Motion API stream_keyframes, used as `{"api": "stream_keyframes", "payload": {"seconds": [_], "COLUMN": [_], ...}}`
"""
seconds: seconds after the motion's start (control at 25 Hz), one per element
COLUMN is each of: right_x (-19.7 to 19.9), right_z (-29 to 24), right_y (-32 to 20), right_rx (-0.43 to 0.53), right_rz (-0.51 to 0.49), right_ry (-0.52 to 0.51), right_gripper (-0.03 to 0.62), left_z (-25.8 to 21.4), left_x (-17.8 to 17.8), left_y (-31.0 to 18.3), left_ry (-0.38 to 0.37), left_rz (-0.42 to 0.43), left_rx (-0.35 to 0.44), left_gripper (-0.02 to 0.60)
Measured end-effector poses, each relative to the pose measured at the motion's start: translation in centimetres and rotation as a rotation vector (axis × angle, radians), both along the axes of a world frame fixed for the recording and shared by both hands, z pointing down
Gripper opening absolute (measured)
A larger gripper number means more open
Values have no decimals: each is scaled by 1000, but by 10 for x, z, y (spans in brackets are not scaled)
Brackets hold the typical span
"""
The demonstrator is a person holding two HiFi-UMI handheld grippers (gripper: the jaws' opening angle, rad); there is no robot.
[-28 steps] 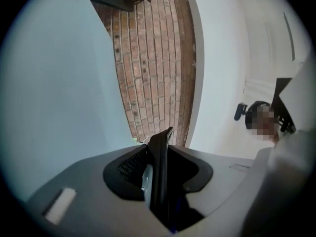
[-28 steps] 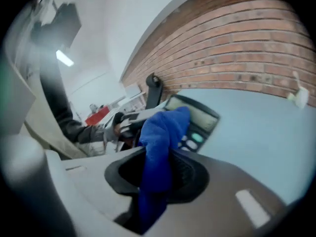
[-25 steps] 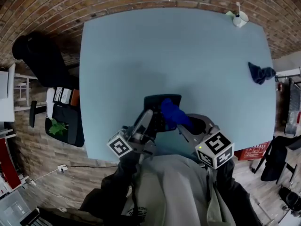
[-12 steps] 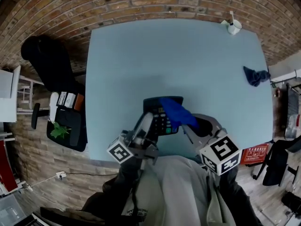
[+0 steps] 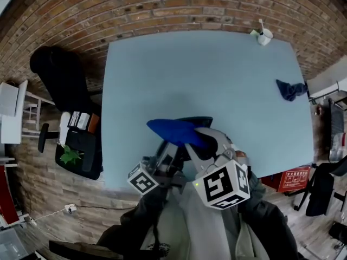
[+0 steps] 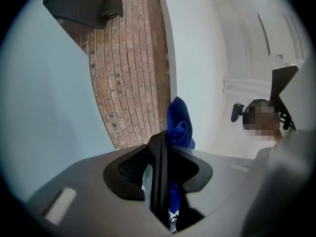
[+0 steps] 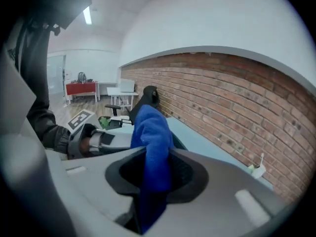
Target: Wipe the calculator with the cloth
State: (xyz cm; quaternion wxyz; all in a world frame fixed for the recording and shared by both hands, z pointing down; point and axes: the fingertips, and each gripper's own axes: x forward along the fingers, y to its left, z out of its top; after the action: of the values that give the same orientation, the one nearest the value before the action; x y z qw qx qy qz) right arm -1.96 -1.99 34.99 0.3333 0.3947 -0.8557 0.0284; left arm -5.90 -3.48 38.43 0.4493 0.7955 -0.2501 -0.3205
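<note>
**Head view.** Against the frames from a second ago, both hand-held grippers are sitting higher above the tabletop [image 5: 162, 80] and closer to me. The calculator [image 5: 201, 119] is no longer lying flat near the near edge. It is being carried up in the left hand-held gripper [image 5: 171, 148]. The right hand-held gripper [image 5: 205, 141] is rolling over. The cloth [image 5: 174, 131], bunched over the right of the keys a second ago, is now stretching leftward as a flat blue strip across the calculator. My judgement: a wiping stroke across the face is under way, in the air, with the task partway through. Only a dark far edge of the calculator is showing beyond the cloth, and the keys are covered.

**Left gripper view.** The jaws are clamping the calculator [image 6: 159, 174] edge-on. It is showing as a thin dark slab standing between the pads. The blue cloth [image 6: 178, 122] is bulging over its far end and trailing down its right side.

**Right gripper view.** The jaws are pinching a fold of the cloth [image 7: 153, 147], which is standing up between them. The left hand-held gripper [image 7: 96, 141] is showing beyond it, to the left.
</note>
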Motion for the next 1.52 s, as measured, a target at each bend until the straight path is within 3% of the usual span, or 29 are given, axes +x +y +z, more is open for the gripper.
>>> {"api": "stream_keyframes", "payload": {"seconds": [0.08,0.16,0.28,0.36,0.44,0.52,0.6,0.68,0.76,0.84,0.96,1.08,1.2,1.28,1.52], "right_x": [21,55,93,89,70,55,49,40,23,15,36,57,34,15,31], "right_z": [-11,-25,-35,-31,-25,-17,-12,-5,8,11,-13,-37,-30,-17,-14], "right_y": [-10,-20,-32,-29,-11,10,24,42,63,69,41,19,37,56,76], "right_rx": [34,81,130,146,215,355,493,576,616,660,795,939,996,971,748], "right_rz": [62,177,276,193,10,-124,-192,-281,-392,-422,-257,-119,-228,-309,-270], "right_ry": [-88,-158,-147,-168,-132,-11,104,203,286,333,383,436,467,461,313], "right_gripper": [95,95,95,95,95,95,95,95,95,95,95,95,95,95,95], "left_z": [-7,-18,-38,-48,-52,-54,-56,-60,-64,-71,-75,-80,-81,-80,-69], "left_x": [-6,-11,-17,-17,-16,-16,-18,-20,-18,-9,8,14,11,6,-5], "left_y": [1,2,1,1,-1,-5,-7,-11,-13,-10,2,9,5,-1,-10], "left_ry": [45,158,303,366,435,533,627,680,697,693,676,712,735,726,671], "left_rz": [-3,2,39,58,67,91,119,133,153,203,281,302,278,244,151], "left_rx": [1,-14,-9,-14,-48,-99,-146,-175,-183,-183,-196,-201,-203,-205,-205], "left_gripper": [109,109,104,104,104,104,104,104,104,104,104,104,103,104,104]}}
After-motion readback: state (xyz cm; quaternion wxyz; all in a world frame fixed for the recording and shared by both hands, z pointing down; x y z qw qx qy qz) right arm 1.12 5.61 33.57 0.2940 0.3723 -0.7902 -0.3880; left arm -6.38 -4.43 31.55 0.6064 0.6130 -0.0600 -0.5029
